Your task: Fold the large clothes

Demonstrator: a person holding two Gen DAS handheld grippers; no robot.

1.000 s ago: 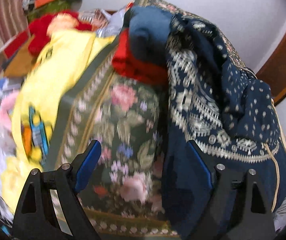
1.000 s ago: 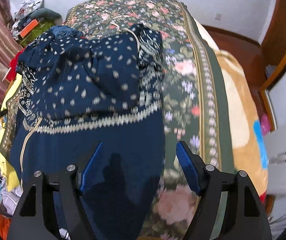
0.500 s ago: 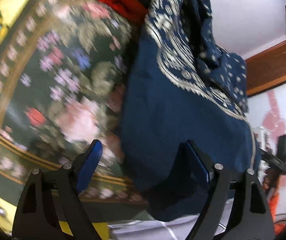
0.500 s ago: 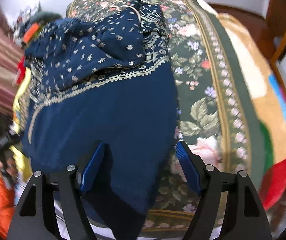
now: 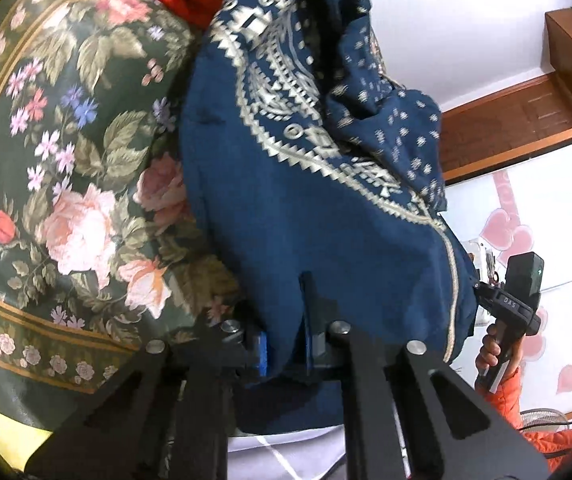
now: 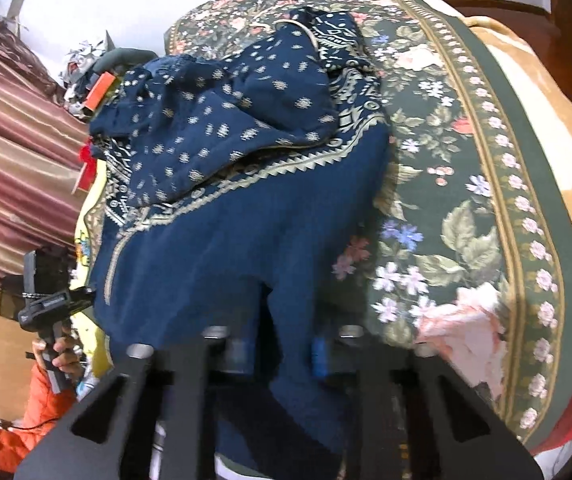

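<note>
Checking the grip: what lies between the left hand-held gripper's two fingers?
A fold of the navy patterned garment, pinched in the left hand-held gripper; left wrist view.

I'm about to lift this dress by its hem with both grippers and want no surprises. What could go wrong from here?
1. The navy dress has its patterned top bunched loosely on itself; lifting may drag that heap rather than spread it.
2. The left gripper and right gripper each pinch only a small fold near the edge, so the fabric might slip out.
3. The dress lies on the floral blanket and could pull it along.
</note>
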